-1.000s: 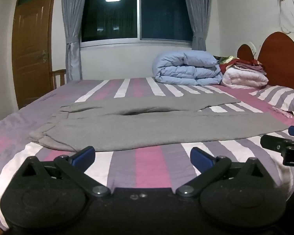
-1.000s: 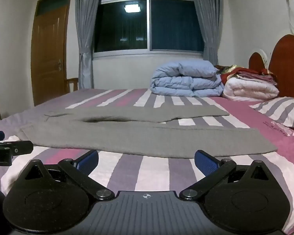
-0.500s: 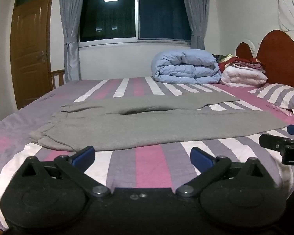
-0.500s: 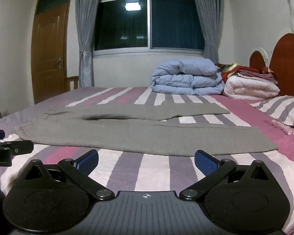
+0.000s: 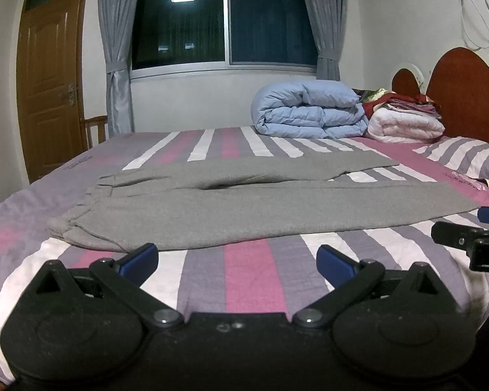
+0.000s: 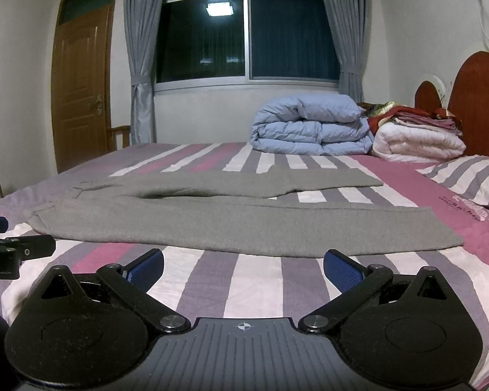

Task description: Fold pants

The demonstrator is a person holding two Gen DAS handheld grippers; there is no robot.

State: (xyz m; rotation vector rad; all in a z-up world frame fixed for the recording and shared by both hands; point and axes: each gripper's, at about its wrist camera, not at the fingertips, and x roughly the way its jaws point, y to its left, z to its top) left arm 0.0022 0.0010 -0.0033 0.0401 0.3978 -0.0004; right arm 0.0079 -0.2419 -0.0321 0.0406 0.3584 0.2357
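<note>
Striped bedding (image 5: 254, 270) is filling the near field; a door (image 5: 49, 97) is standing at 10 o'clock, a window (image 5: 225, 19) at 12, folded quilts (image 5: 309, 110) at 1. Grey pants (image 5: 212, 208) are lying flat across the bed, waistband at 9 o'clock, legs running toward 3, untouched. Left gripper (image 5: 237, 257) is hovering short of the near edge, jaws spread wide, empty. Right gripper (image 6: 243, 265) is doing likewise, wide and empty. Fabric is looking soft, light, limp; it is likely best pinched at the waistband corner and near-leg hem.
</note>
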